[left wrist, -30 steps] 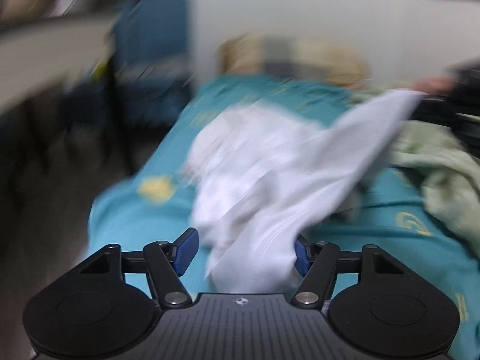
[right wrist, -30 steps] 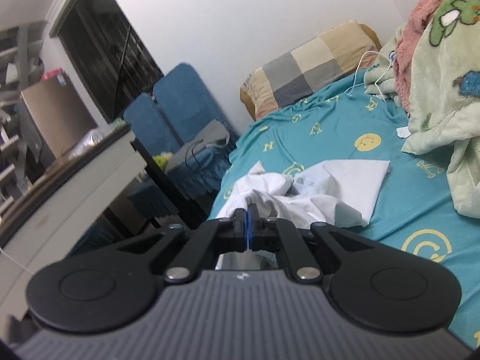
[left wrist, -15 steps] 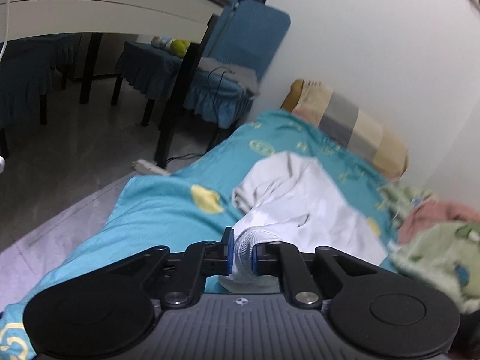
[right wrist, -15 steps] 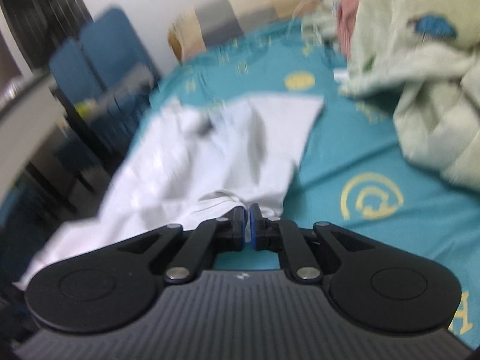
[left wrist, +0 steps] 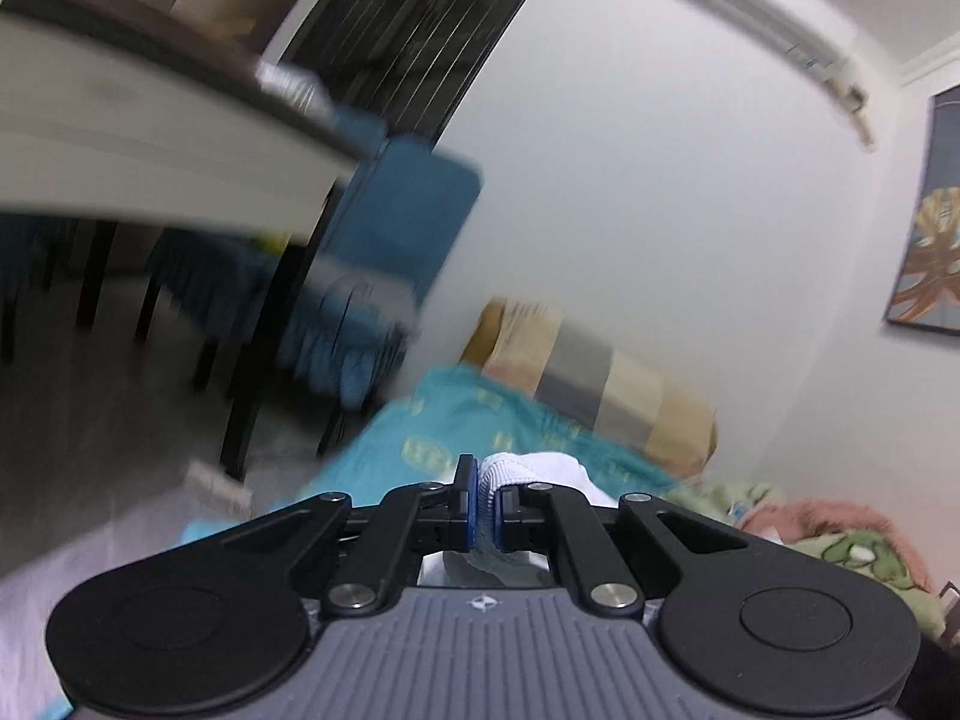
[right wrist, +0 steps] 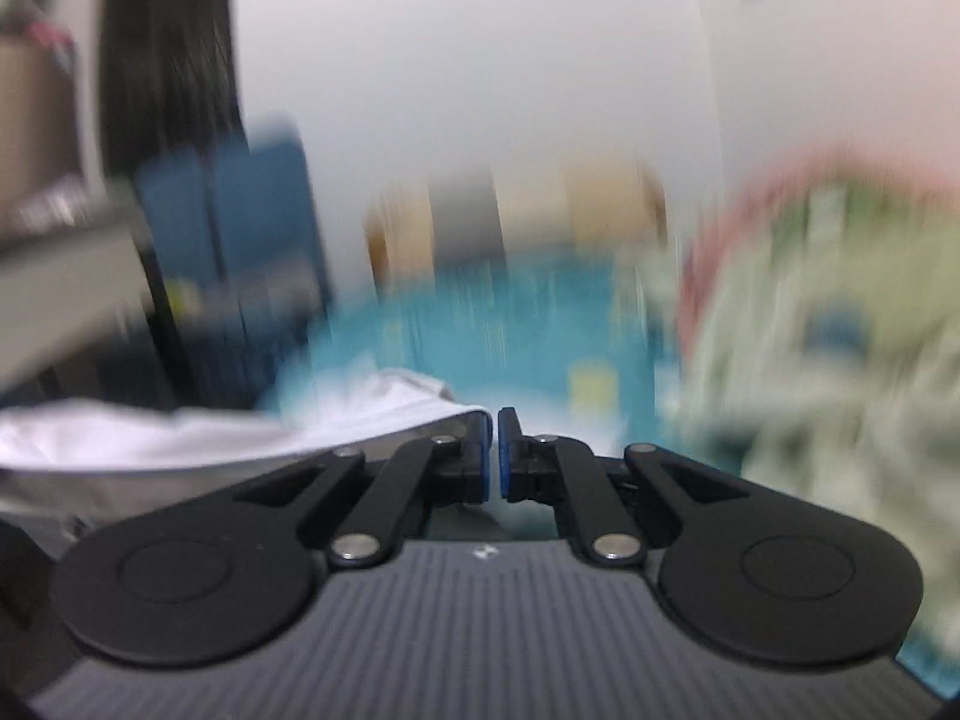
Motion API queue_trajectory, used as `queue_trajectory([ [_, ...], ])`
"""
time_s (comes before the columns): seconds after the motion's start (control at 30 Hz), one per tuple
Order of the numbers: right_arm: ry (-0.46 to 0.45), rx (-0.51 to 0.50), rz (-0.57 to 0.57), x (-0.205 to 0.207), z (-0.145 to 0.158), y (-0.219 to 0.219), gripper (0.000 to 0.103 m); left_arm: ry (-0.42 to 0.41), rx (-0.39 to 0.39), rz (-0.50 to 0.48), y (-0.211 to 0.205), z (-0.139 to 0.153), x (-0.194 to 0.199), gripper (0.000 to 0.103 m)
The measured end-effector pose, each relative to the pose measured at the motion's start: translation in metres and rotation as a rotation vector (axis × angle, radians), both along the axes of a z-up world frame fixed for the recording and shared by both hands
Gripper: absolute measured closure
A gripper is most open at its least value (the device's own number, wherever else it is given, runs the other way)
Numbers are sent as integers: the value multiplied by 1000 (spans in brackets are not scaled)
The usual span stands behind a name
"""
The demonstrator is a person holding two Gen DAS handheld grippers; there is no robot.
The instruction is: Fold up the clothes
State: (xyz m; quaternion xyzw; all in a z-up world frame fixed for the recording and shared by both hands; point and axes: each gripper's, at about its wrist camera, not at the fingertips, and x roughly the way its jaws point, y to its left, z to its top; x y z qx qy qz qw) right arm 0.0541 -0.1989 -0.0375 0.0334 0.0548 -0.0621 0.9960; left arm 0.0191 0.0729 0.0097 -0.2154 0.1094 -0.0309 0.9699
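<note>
Covering the bed, teal sheet (left wrist: 456,414) meets white wall (left wrist: 660,180).

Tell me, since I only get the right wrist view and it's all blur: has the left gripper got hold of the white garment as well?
Observer: Yes. In the left wrist view the left gripper is shut on the white garment.
Operator: Which part of it is pinched?
Observer: A ribbed edge sits between the pads. I cannot tell whether it is a collar or a hem.
</note>
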Motion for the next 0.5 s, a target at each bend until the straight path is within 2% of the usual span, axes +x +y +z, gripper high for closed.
queue_trajectory([
  [0.03,-104,-87,-34,-14,12,5,98,-16,-8,-1,3,3,-2,98],
  [0.1,-164,-130,-40,-24,24,2,98,-1,-37,-23,8,5,0,98],
  [0.17,-87,-31,-21,-18,23,-13,98,40,-58,-39,12,2,4,98],
  [0.27,94,137,47,2,-1,-33,98,103,-61,-43,12,-5,9,98],
  [0.4,324,388,217,22,-36,-31,95,106,-40,-44,12,-8,10,98],
  [0.5,442,394,310,28,-55,-2,94,94,-33,-44,12,-7,9,98],
])
